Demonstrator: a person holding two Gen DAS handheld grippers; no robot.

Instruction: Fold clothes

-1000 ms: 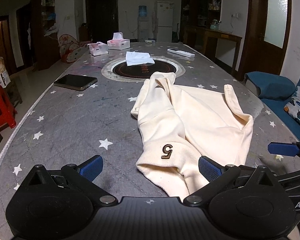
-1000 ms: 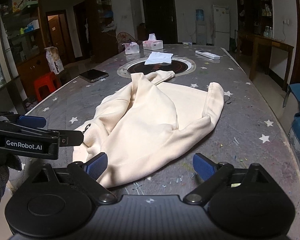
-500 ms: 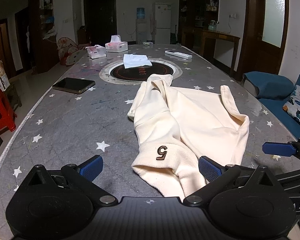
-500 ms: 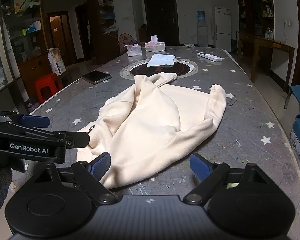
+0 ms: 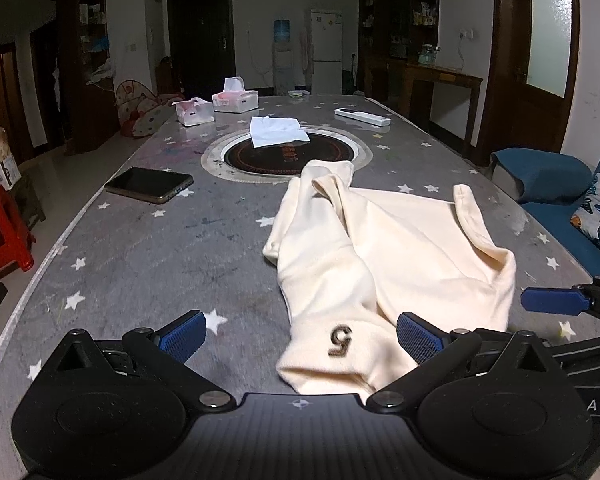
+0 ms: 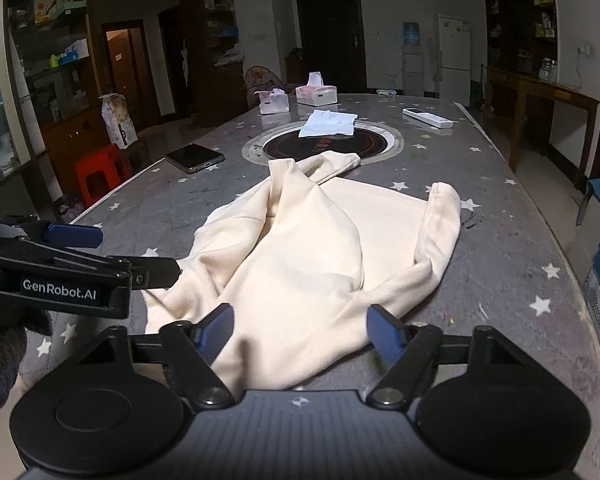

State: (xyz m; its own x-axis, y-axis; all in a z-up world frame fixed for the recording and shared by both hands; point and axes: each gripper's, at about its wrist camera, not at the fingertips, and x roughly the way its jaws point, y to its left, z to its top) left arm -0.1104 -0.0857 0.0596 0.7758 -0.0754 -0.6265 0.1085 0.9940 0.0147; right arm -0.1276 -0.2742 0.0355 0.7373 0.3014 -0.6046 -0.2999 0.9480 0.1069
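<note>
Cream garment (image 6: 324, 256) lying w/ long axis running away from both grippers; near hem sitting btwn right gripper (image 6: 300, 330) jaws, which are closing, not yet gripping. Left gripper (image 5: 300, 334) wide open, empty, over the numbered corner.

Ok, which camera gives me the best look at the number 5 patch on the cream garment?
The left wrist view. The dark number 5 patch sits in plain sight on the near end of the cream garment, close to the lens. In the right wrist view the garment shows only plain fabric; the patch is not visible there.
</note>
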